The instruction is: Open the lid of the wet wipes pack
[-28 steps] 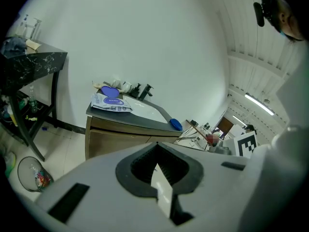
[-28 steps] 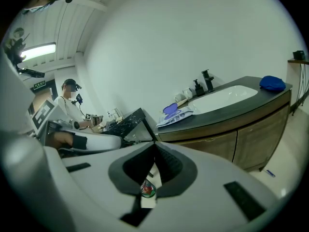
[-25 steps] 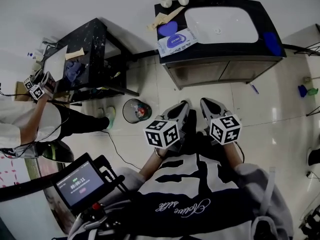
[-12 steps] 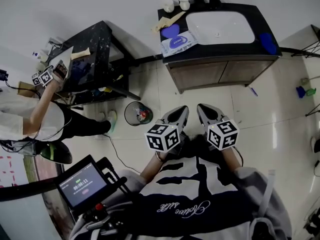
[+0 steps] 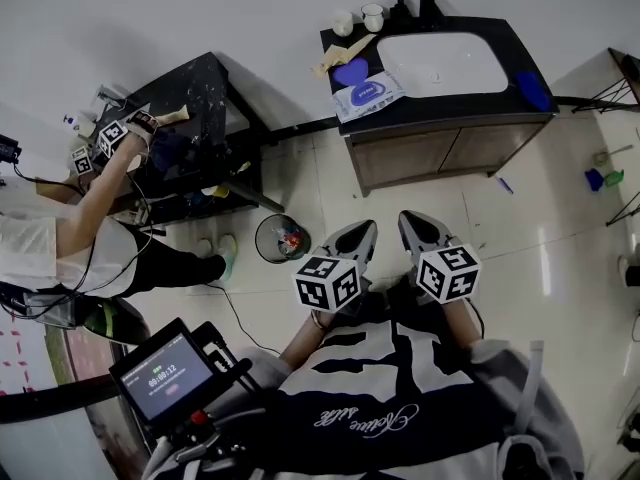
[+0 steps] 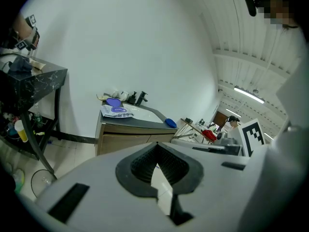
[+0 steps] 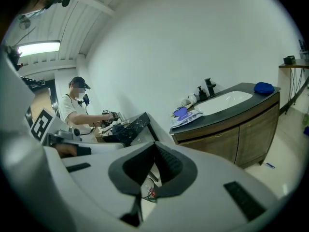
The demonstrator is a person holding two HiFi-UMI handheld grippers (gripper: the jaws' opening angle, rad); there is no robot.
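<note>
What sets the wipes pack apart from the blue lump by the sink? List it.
Colour: the wipes pack is pale with a purple label; the blue lump is all blue. Shape: the pack is flat, rectangular; the lump rounded. Place: the pack lies left of the basin, the lump right of it. Both rest on the black counter.

left gripper (image 6: pixel 156 150) at 6 o'clock: jaws closed tip to tip, nothing between them, bare floor visible through the gap behind the pads. vanity cabinet (image 6: pixel 128 138) just left of centre, dark top. wet wipes pack (image 6: pixel 117 112) lies flat on its left end, well apart from the jaws. purple thing (image 6: pixel 113 102) just behind the pack, black tap (image 6: pixel 141 98) beside it toward 3 o'clock, blue thing (image 6: pixel 170 123) at the top's right end. black marble table (image 6: pixel 41 79) at 9 o'clock, round bin (image 6: pixel 41 180) at 8 o'clock.
</note>
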